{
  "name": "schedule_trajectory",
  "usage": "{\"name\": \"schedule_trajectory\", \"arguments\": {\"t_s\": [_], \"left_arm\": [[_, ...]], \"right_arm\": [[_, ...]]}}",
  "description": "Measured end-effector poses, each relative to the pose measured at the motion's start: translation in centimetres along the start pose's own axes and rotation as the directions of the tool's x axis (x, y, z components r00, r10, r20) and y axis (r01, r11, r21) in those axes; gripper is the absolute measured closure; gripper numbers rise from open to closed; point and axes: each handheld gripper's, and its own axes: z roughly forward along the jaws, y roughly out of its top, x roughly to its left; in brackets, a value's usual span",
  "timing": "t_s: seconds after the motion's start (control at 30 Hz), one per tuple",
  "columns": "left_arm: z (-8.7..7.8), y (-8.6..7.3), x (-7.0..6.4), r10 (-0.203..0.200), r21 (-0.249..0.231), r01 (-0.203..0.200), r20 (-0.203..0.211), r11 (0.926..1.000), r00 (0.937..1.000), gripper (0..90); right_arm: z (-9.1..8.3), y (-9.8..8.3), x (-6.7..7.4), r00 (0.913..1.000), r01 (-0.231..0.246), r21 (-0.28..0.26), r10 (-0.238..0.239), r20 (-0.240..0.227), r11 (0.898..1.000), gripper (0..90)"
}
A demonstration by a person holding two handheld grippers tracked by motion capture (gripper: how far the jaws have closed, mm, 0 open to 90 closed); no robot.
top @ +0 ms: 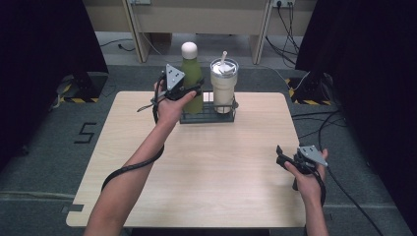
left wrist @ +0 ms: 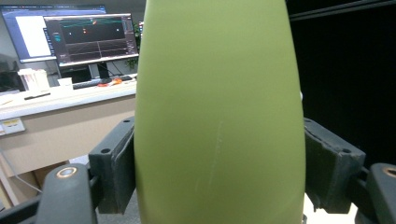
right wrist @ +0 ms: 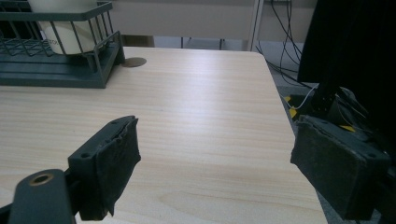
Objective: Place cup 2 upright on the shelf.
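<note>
A green bottle [top: 193,78] with a cream cap stands in a dark wire rack [top: 206,116] at the table's far edge. Next to it in the rack is a cream tumbler [top: 223,84] with a straw. My left gripper [top: 189,92] is shut on the green bottle [left wrist: 219,116]; its pads [left wrist: 122,163] press on both sides of the bottle's body. My right gripper [top: 281,156] hovers over the table's near right edge, open [right wrist: 217,168], with nothing between its jaws. The rack [right wrist: 56,70] and the tumbler's base [right wrist: 70,28] lie far off to its upper left.
The light wooden table [top: 206,162] has a small round grommet [right wrist: 134,61] near the rack. Cables trail across the floor at the right [top: 314,128]. A desk with monitors [left wrist: 88,37] stands behind the bottle in the left gripper view.
</note>
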Motion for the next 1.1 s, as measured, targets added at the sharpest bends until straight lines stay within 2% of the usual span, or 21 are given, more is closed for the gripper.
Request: {"name": "schedule_trajectory", "arguments": {"t_s": [0.97, 1.1], "left_arm": [[2.5, 0.6, 1.8, -0.012, 0.017, 0.013, -0.053, 0.9998, 0.9985, 22.8], [2.8, 0.6, 2.1, -0.001, 0.016, 0.002, -0.058, 0.9999, 0.9983, 22.9]], "right_arm": [[0.1, -0.1, 0.0, 1.0000, 0.001, 0.005, -0.001, -0.002, 1.000, 14.8], [0.1, -0.1, 0.0, 1.0000, 0.002, 0.004, -0.002, -0.003, 1.000, 14.8]]}}
